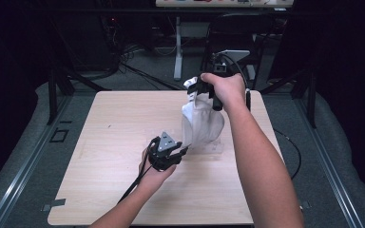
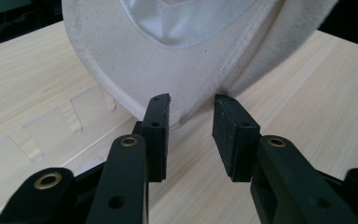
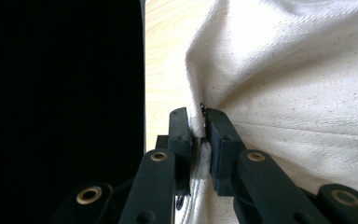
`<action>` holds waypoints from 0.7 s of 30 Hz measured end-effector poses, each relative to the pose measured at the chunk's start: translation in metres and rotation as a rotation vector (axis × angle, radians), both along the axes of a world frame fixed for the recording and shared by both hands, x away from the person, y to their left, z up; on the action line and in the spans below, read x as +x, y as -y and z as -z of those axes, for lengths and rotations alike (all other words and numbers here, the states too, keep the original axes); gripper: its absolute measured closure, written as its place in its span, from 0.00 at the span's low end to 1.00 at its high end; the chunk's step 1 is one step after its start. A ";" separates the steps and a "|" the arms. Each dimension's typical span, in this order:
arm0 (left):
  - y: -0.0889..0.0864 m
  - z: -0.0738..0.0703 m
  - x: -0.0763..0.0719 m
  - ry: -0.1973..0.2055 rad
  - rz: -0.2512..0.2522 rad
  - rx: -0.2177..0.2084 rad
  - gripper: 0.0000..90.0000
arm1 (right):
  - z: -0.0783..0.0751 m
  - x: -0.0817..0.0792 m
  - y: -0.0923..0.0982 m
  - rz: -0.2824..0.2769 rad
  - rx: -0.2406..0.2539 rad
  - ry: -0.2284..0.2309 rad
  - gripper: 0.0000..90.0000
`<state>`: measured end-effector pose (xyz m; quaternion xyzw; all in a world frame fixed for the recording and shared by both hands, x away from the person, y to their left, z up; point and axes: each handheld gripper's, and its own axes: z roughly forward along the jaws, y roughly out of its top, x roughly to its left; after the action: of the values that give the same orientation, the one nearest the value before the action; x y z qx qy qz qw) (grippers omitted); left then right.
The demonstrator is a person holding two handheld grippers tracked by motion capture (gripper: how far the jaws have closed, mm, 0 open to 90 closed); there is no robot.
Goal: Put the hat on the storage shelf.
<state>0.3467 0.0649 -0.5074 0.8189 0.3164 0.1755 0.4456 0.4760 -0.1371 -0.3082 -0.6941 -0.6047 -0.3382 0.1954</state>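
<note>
Right gripper [image 3: 198,130] is pinched shut on the cream canvas fabric bag [image 1: 200,121] hanging right of centre over the pale wooden table [image 1: 114,137], left gripper [image 2: 191,121] gapes beneath its hem, so honestly that thin pinch might slip if tugged.

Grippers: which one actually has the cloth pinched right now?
The right gripper: its fingers are closed on a fold of the white cloth bag. The left gripper is open, fingers spread in front of the bag's rim.
</note>
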 end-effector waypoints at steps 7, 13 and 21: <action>0.012 0.003 0.003 0.017 0.000 0.043 0.65 | -0.002 -0.001 -0.001 -0.001 0.005 0.002 0.90; 0.011 0.001 0.007 0.046 -0.030 0.060 0.85 | 0.000 -0.001 -0.003 -0.003 0.009 0.002 0.90; -0.003 0.002 0.012 0.054 -0.013 -0.005 0.94 | -0.002 -0.002 -0.001 -0.005 0.016 0.008 0.90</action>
<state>0.3586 0.0681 -0.5090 0.8107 0.3097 0.1997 0.4548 0.4743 -0.1356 -0.3062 -0.6896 -0.6044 -0.3454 0.1996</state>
